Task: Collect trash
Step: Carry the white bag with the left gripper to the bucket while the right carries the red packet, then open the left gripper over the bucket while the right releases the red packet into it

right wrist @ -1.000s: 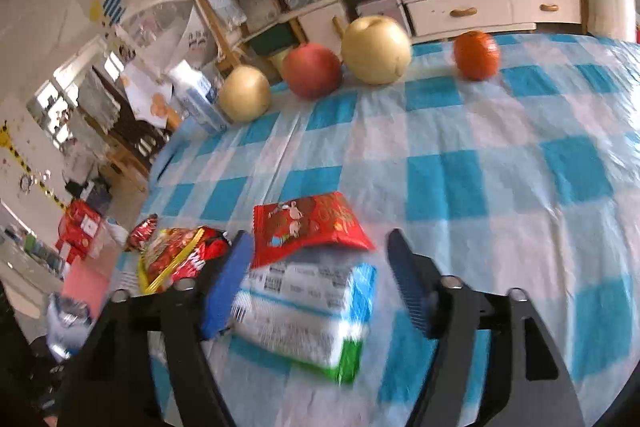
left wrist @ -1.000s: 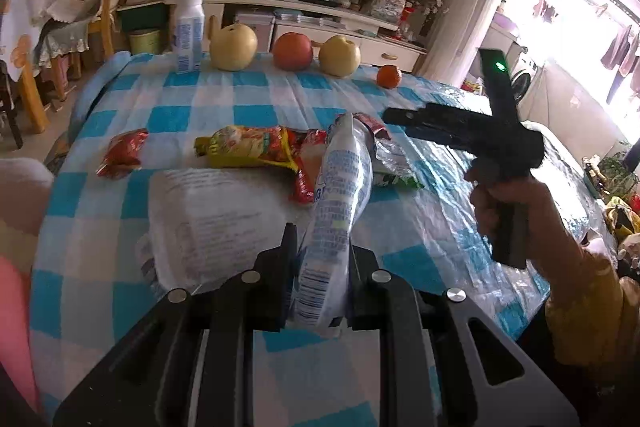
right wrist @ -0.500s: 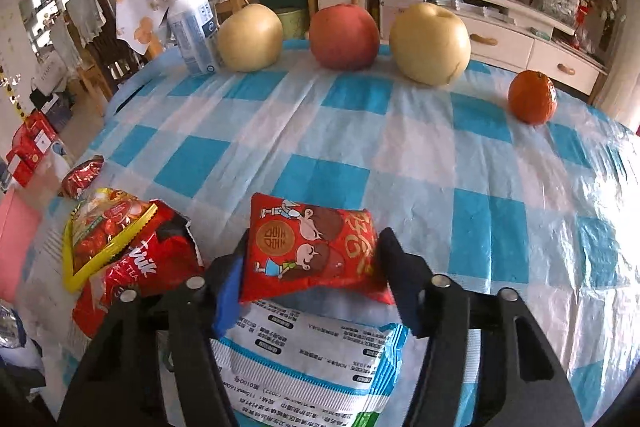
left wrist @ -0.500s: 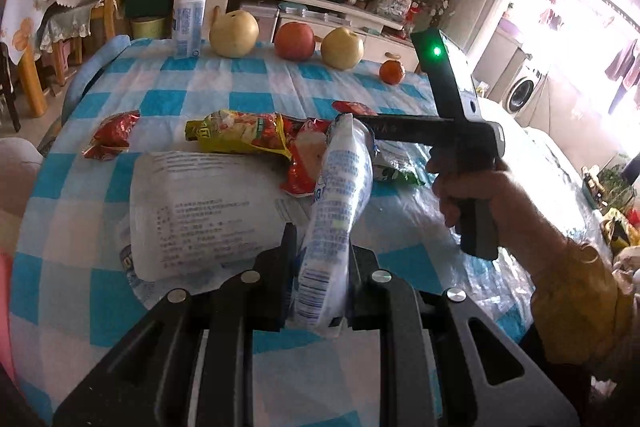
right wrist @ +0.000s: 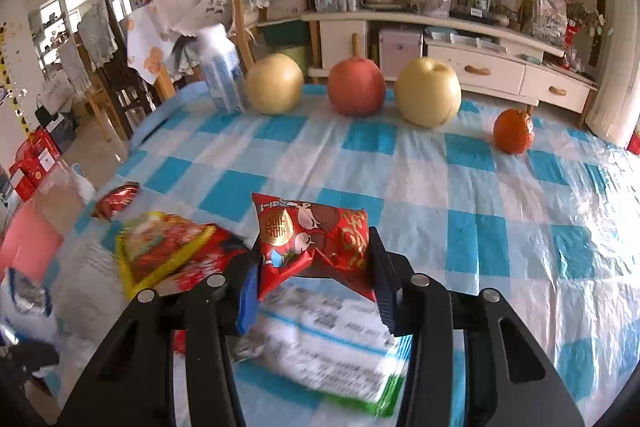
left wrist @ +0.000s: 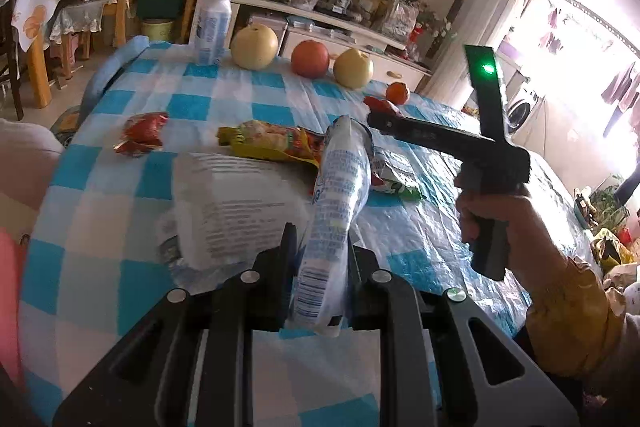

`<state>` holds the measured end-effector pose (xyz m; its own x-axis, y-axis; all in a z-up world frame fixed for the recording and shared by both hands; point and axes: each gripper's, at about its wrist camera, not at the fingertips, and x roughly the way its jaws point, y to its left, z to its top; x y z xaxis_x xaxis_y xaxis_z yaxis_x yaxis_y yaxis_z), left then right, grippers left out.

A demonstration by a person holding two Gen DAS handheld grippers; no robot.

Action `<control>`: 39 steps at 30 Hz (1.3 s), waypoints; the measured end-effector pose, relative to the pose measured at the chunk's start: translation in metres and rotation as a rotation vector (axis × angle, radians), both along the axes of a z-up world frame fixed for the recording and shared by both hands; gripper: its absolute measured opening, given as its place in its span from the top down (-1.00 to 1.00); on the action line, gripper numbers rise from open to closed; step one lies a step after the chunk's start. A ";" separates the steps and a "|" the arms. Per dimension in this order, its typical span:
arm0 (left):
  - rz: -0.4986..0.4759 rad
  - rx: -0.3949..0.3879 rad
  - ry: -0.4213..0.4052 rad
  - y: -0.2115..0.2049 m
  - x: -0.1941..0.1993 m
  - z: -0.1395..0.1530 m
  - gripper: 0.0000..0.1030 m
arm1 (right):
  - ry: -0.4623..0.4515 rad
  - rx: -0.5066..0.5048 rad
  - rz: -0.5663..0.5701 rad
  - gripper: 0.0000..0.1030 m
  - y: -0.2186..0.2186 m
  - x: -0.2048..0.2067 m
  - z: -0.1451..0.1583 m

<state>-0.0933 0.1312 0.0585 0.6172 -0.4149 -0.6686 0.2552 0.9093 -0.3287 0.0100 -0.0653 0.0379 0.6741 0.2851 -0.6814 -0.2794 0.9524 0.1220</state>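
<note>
Living room, table under a blue-and-white checked cloth with clear plastic film over it. Left gripper: fingers pinching a white-and-blue wrapper, held upright above the cloth. Right gripper: fingers closed on a red snack packet, packet crumpled between them and lifted over a white-and-green packet lying flat on the cloth.

More trash on the table: yellow-and-red snack bag just left of the right gripper, small red wrapper farther left near the table edge, large white printed bag flat on the cloth behind the left gripper.

Far edge of the table, in a row: white bottle, yellow pear, red apple, second pear, then an orange set apart to the right. None of them touching the trash. TV cabinet and dark screen behind.
</note>
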 end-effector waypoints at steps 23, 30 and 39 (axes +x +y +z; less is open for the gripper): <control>0.235 0.040 -0.075 0.148 -0.067 0.026 0.58 | 0.034 0.159 0.236 0.08 0.149 -0.119 0.036; 0.403 0.045 -0.096 0.223 -0.091 0.030 0.58 | 0.037 0.200 0.427 0.07 0.253 -0.142 0.057; 0.551 0.050 -0.050 0.287 -0.094 0.013 0.52 | 0.068 0.221 0.592 -0.07 0.367 -0.141 0.062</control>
<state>-0.1871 0.4180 0.0710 0.7656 0.0093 -0.6433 -0.2480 0.9269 -0.2818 -0.1312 0.3013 0.0999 0.3163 0.7351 -0.5997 -0.7357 0.5892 0.3341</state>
